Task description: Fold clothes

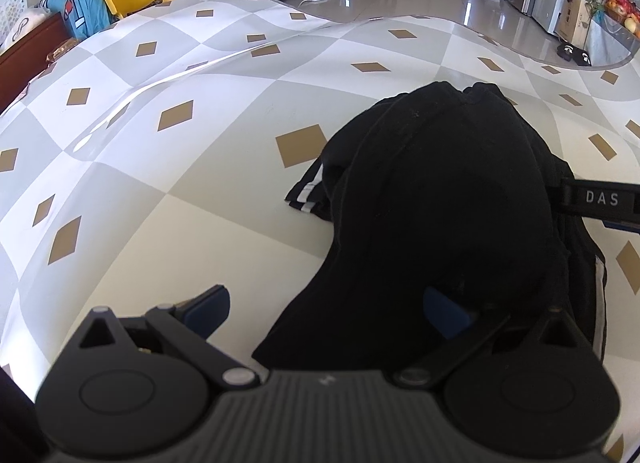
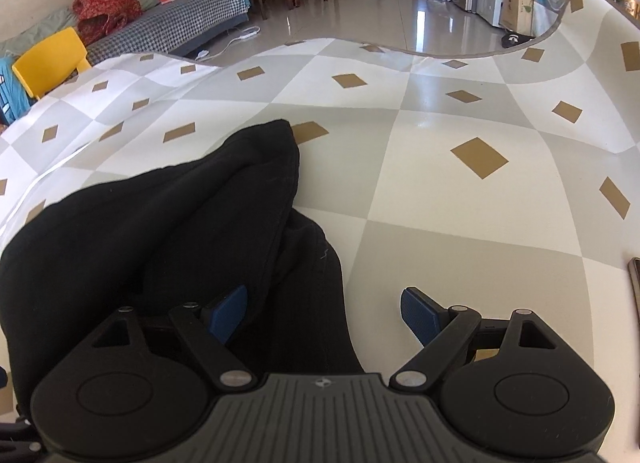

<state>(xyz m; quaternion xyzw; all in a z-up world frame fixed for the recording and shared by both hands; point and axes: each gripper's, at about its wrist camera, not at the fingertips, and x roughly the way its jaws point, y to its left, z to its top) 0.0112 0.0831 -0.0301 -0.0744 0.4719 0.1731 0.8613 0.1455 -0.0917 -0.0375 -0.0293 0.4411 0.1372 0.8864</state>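
With the black garment (image 1: 440, 191) bunched at centre-right on the table (image 1: 160, 203), both the left gripper (image 1: 326, 309) and right gripper (image 2: 324, 313) stood spread, empty; each needed one hem edge seated fully between pads before closing.

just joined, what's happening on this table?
A person with a handheld gripper in each hand is folding a black garment with white side stripes, bunched on the checkered tablecloth. Both the left gripper and the right gripper have their jaws wide open at the garment's near edge, with cloth lying between the pads. Nothing is gripped or lifted yet, and the garment is not neatly folded.
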